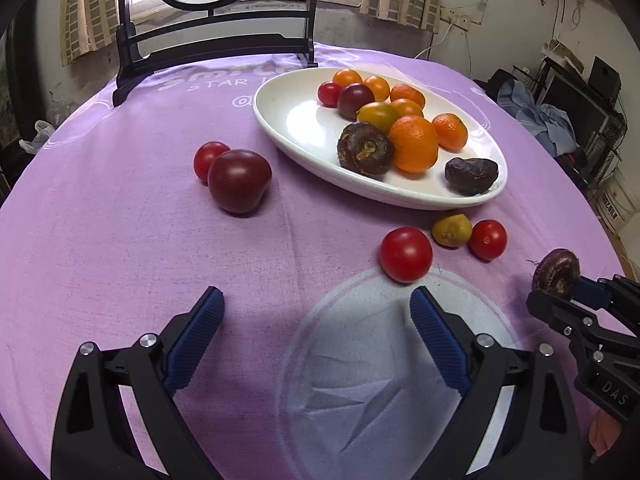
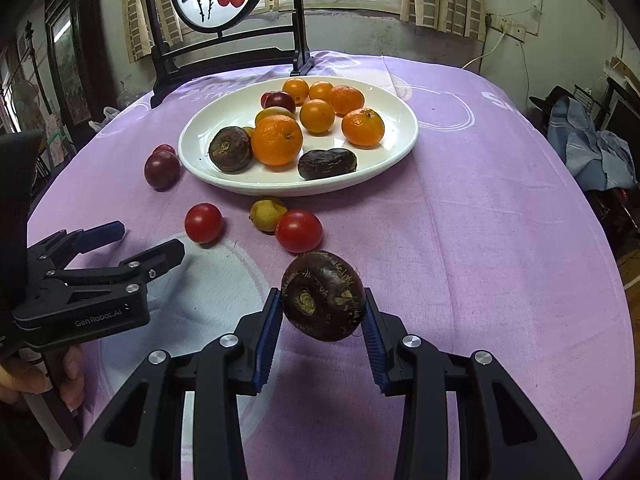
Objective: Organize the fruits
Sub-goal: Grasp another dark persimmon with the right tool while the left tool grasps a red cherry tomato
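A white oval plate [image 1: 288, 128] [image 2: 400, 136] holds several oranges, small tomatoes and two dark water chestnuts. My right gripper [image 2: 324, 312] is shut on a third dark water chestnut [image 2: 323, 295] [image 1: 557, 271] and holds it above the cloth, near the table's front. My left gripper [image 1: 316, 312] [image 2: 152, 244] is open and empty, low over the cloth. Just beyond its right finger lies a red tomato [image 1: 406, 255] [image 2: 203, 223]. A yellow-green fruit [image 1: 451, 230] [image 2: 266, 213] and another red tomato [image 1: 487, 239] [image 2: 299, 231] lie in front of the plate. A dark red tomato [image 1: 239, 181] [image 2: 161, 170] and a smaller red one [image 1: 208, 159] lie to the plate's left.
A purple cloth [image 1: 120, 240] covers the round table. A black wooden stand with a round painted screen [image 1: 212, 40] [image 2: 224, 8] stands at the table's far edge. Clutter and blue cloth [image 2: 592, 148] lie off the table to the right.
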